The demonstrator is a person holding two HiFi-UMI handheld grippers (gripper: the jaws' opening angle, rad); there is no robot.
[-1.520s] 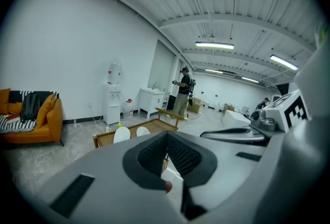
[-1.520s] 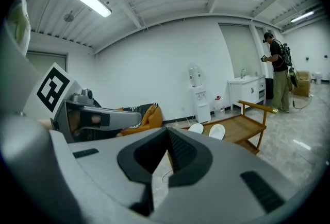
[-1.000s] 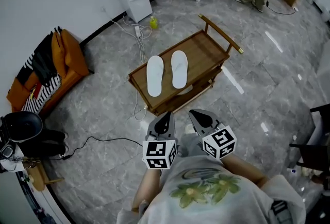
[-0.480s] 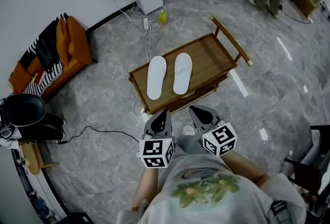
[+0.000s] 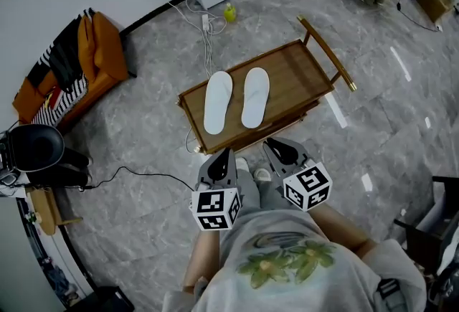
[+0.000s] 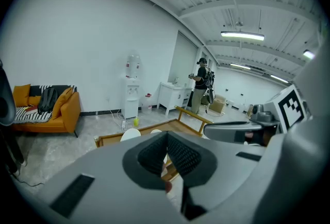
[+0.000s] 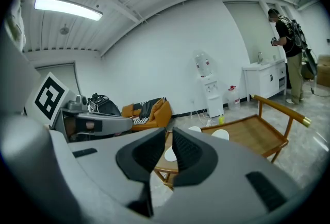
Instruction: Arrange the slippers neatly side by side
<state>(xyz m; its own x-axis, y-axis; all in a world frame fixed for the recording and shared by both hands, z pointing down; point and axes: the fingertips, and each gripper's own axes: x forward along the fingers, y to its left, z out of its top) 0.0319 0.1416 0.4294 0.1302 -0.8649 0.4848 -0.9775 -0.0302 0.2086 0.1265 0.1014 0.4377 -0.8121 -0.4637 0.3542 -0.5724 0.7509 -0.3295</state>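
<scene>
The left gripper has its jaws together on nothing. The right gripper has just been parting its jaws, leaving a slim gap with nothing in it. Both hover near the person's body, short of the low brown wooden cart. On its top lie the two flat white slippers, close together and nearly parallel, the left one set slightly nearer. The task looks all but done. A next move would call for reaching forward with wider jaws to level that one. No writing is legible.
</scene>
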